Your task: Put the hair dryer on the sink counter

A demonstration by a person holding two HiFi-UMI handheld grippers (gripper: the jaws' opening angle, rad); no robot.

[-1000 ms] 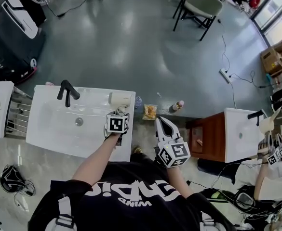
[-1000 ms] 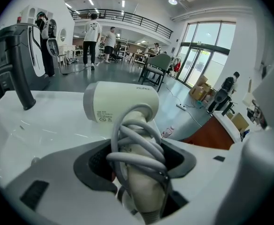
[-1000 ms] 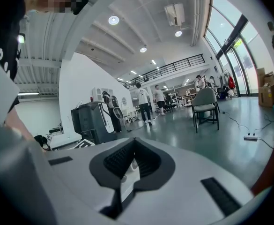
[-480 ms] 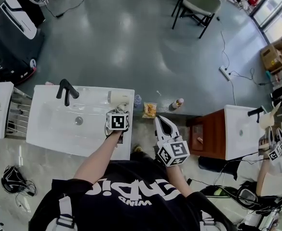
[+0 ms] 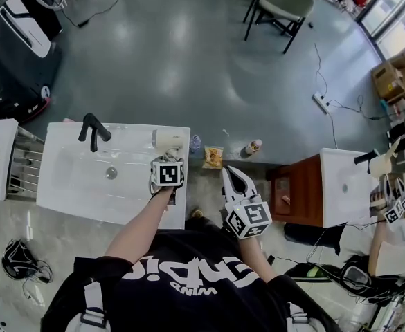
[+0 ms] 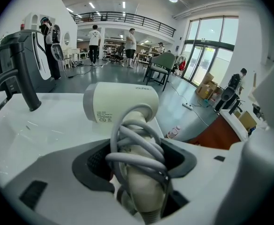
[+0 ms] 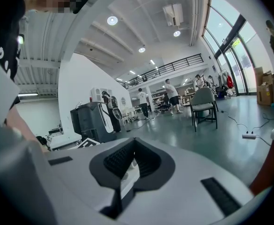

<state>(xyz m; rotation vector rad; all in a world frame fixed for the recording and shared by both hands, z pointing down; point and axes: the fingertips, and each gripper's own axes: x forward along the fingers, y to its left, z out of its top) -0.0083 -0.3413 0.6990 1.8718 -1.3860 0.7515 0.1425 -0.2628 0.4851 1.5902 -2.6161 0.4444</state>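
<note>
Hair dryer (image 5: 167, 140) looks to be down already, so only the release remains. The white sink desk (image 5: 70, 192) carries it at the back right corner, barrel lying on the surface, well right of the black faucet (image 5: 93, 130). The left tongs (image 6: 139, 161) stand wide yet pinch the hair dryer's handle, pads against its wound grey cord (image 6: 137, 146). Next, I judge, they must spread further and back off without snagging a loop. The right tongs (image 5: 230, 173) hang off the desk's right edge, tips together, holding nothing.
</note>
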